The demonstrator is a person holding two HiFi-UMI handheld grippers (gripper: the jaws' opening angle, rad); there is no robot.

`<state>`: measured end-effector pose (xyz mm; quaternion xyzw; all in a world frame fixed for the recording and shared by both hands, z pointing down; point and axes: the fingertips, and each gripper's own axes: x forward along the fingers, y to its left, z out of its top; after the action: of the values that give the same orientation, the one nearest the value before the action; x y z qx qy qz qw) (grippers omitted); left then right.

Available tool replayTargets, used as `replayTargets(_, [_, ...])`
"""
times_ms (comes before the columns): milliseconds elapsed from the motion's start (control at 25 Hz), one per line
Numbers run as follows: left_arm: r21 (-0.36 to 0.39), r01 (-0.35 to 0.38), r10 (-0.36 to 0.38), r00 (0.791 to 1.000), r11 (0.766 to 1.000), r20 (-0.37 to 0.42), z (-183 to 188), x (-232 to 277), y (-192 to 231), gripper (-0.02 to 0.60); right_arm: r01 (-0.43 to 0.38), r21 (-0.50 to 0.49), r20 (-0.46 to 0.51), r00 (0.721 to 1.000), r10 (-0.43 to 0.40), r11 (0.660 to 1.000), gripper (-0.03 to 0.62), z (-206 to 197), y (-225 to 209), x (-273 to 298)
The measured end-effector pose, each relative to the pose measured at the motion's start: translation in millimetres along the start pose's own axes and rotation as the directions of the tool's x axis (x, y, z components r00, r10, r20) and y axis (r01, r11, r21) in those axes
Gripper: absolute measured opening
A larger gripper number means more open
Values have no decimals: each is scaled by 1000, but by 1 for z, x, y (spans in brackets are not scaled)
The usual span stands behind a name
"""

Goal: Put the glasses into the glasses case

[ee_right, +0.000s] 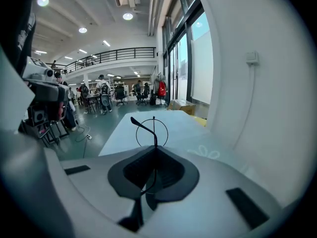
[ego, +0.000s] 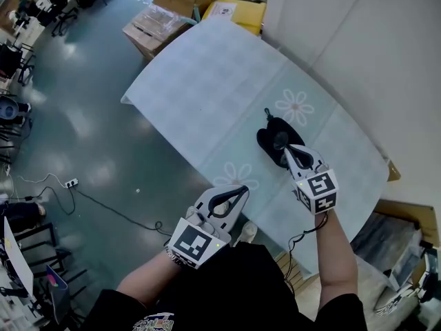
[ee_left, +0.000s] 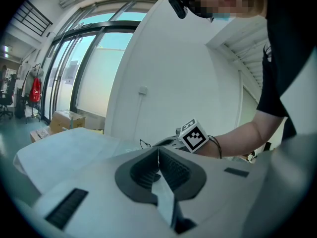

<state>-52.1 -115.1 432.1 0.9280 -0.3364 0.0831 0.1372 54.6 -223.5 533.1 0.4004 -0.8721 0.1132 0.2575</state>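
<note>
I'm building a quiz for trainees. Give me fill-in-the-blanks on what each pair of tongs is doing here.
The right tongs are shut on the ____.
The left tongs are shut and hold ____.
The black glasses case lies on the table, nearer the ____ tongs.
Missing: glasses; nothing; right.

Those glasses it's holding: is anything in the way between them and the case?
Nothing visible. The right gripper is shut on the glasses, and the head view shows it just over the case on the table. The left gripper is shut, empty and off to the side. Whether the case lies open I cannot tell.
</note>
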Motion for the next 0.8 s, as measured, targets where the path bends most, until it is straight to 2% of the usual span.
replayTargets(320, [-30, 1, -2, 1000, 1000, -26, -11, 6, 13, 29, -51, -42, -157, 987, 43, 998, 25, -35, -12, 40])
replayTargets(800, [-60, -12, 10, 999, 998, -36, -20, 16, 29, 29, -100, -20, -319, 944, 89, 995, 25, -73, -21, 70])
